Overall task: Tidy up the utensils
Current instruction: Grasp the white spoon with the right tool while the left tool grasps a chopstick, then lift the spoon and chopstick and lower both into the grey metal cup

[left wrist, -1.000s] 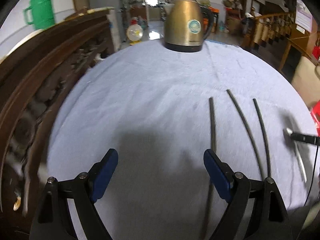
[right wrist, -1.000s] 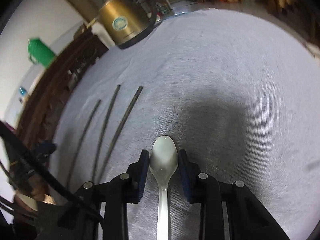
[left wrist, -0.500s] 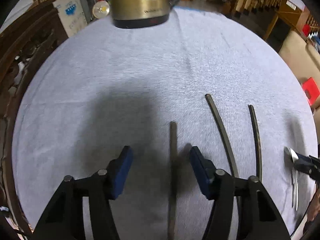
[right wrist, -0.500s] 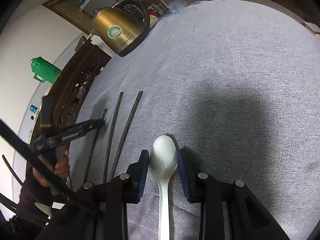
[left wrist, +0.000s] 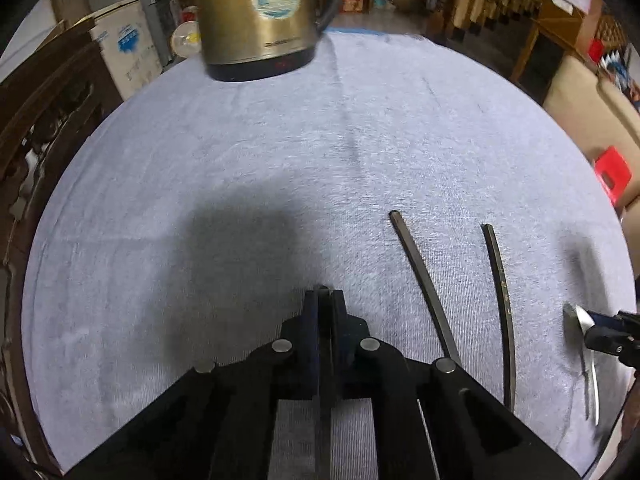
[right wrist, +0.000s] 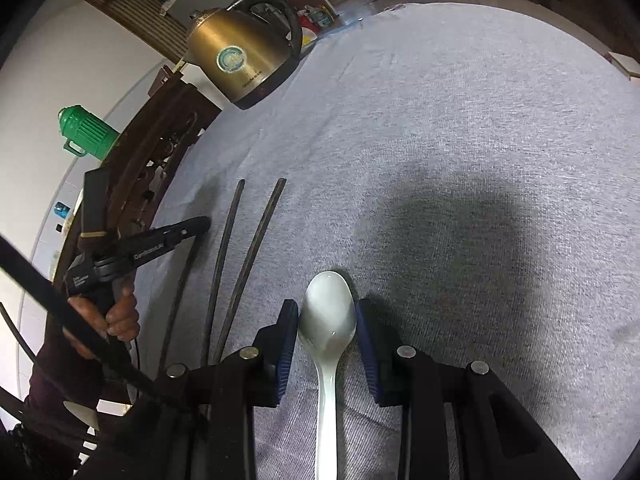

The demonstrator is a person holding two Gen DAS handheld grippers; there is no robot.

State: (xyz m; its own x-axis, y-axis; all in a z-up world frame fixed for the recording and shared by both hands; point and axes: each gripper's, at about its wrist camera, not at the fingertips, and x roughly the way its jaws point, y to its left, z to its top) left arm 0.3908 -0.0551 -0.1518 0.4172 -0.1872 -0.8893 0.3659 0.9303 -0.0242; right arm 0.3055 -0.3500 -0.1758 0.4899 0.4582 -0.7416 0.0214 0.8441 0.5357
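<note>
While clamping the left gripper shut on the leftmost chopstick lying on the grey cloth, beside two more, and bracketing the white spoon between the right gripper's narrowly parted pads (contact unclear), probably needing lifting next.

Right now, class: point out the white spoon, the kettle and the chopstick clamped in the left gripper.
white spoon (right wrist: 327,316): right wrist view, on its bowl.
kettle (right wrist: 240,66): right wrist view, on its golden body.
chopstick (left wrist: 325,340): left wrist view, on its shaft between the left gripper's pads.
</note>
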